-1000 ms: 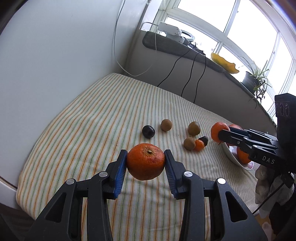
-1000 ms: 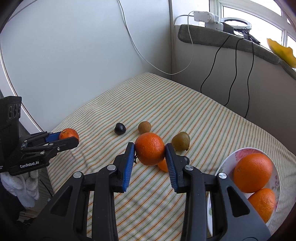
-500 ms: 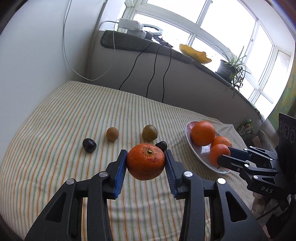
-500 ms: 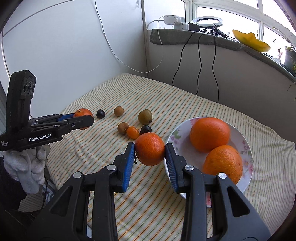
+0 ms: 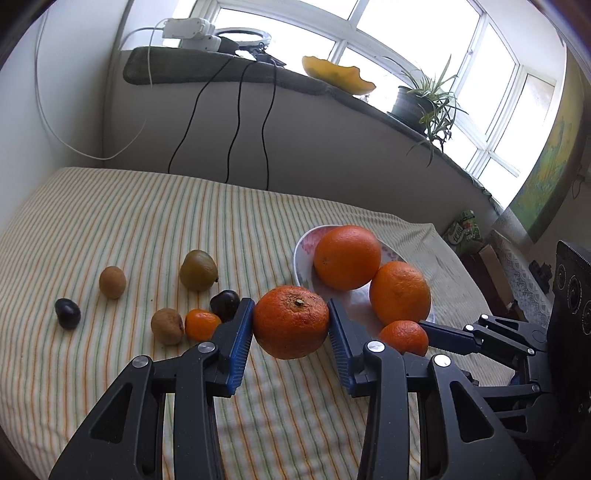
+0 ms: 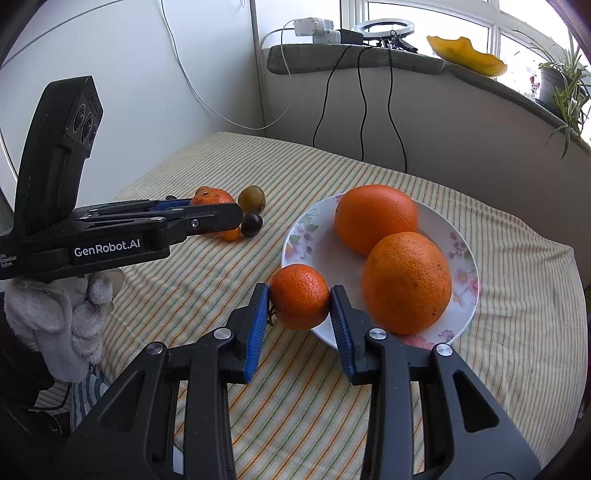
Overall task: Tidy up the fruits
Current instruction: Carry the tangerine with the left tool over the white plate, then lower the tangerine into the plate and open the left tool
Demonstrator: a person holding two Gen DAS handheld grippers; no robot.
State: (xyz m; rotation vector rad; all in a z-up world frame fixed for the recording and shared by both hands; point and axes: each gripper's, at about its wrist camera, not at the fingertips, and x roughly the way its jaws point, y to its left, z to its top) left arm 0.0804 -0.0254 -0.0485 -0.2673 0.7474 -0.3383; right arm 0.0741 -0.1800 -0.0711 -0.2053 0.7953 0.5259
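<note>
While both tools are clamped on fruit, each holds a different piece: the left gripper [image 5: 291, 328] has its blue pads pressed against the two sides of a rough-skinned tangerine [image 5: 291, 326], stem end up, held above the striped cloth [image 5: 129, 221] just near and left of the plate; the right gripper [image 6: 299, 301] squeezes a smaller mandarin [image 6: 300, 296] between its pads at the near left rim of the plate [image 6: 463, 275], and whether the fruit touches the rim I cannot tell.

Largest around them is the striped cloth, which covers the whole surface; far behind it runs a grey ledge [image 5: 221, 70] with black cables [image 5: 236, 122] hanging down, a white power strip [image 5: 188, 29], a yellow dish [image 5: 338, 74] and a potted plant [image 5: 424, 99]; the floral plate sits right of centre and holds two big oranges, the far orange [image 6: 376, 218] and the near orange [image 6: 406, 282], touching each other and filling most of the dish, so only the near left part of the plate is bare.

Left of the plate, loose on the cloth, lie a green kiwi [image 5: 198, 270], a brown kiwi [image 5: 167, 325], a pale round fruit [image 5: 112, 281], a small mandarin on the cloth [image 5: 201, 324] and two dark plums, one [image 5: 225, 304] tucked behind the left pad, the other [image 5: 68, 313] far left and well apart; a white glove [image 6: 59, 317] shows under the left tool in the right wrist view.
</note>
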